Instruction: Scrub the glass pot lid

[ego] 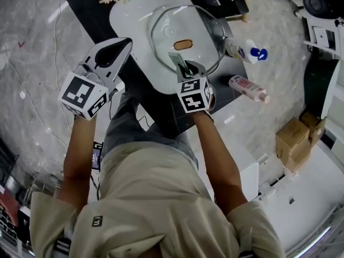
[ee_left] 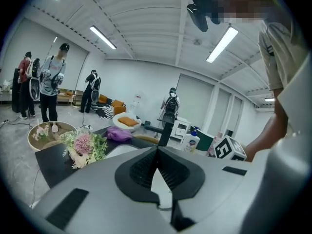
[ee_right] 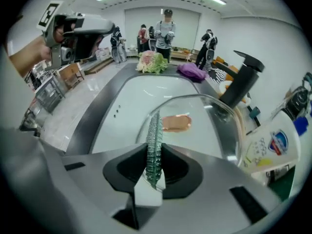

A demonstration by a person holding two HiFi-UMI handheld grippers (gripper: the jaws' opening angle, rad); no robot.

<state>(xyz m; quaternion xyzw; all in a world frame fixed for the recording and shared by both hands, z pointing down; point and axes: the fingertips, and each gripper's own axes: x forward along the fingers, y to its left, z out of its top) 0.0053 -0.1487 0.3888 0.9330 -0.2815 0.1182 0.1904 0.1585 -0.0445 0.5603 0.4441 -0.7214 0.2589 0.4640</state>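
- right gripper [ee_right: 154, 147] jaws clenched on a green scrub pad [ee_right: 152, 123], edge-up at the near rim of the glass pot lid [ee_right: 209, 118];
- lid lies in the white sink [ego: 129, 15] of the dark worktop [ego: 88, 7];
- left gripper [ee_left: 157, 154] jaws pressed together, empty, left of the sink

Hand-held grippers closed: left [ego: 126, 43], right [ego: 183, 67]

Head view steeply down, right gripper view close, low; shared sink [ego: 126, 16]

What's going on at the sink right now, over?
Left gripper shut, empty, held left of sink. Right gripper shut on green scrub pad, at glass lid in sink. Nothing in the way.
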